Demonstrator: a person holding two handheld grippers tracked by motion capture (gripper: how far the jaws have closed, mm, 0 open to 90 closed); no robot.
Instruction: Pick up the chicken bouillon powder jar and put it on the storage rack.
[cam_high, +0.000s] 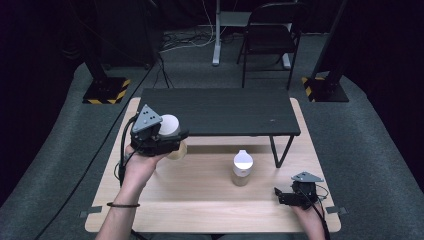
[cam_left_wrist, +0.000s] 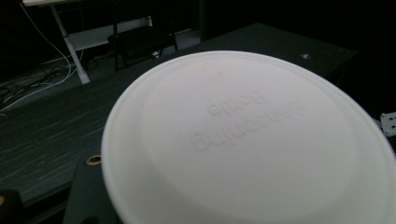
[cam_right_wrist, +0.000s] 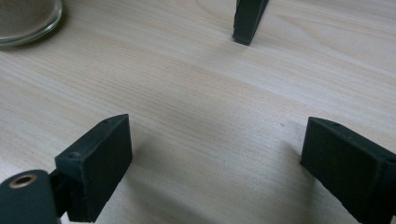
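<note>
I have a jar (cam_high: 172, 137) in my left gripper (cam_high: 167, 140), held up in the air over the left side of the wooden table (cam_high: 200, 200), just in front of the low black shelf (cam_high: 220, 111). The jaws are closed tight on the jar, so it hangs in a firm grip. I think the step now is to lift the jar and set it up on the shelf. To do that well, I should keep the jar level so it does not tip, raise it higher than the shelf edge before I go forward, and come down slowly onto a bare part of the top. I should not let go until the bottom sits flat. The jar has a round white lid (cam_left_wrist: 243, 140) with raised letters on it, too faint for me to read. Below the lid the jar looks clear with something pale tan inside. A second jar (cam_high: 242, 169) like it stands in the middle of the table, well apart from the first, also with a white lid. My right gripper (cam_high: 292, 195) rests low at the right end of the table. Its jaws stand wide open with nothing between them, just bare wood. In the right gripper view I see the glass bottom of the second jar at the top left corner, and one black shelf leg (cam_right_wrist: 247, 21) standing on the wood.
</note>
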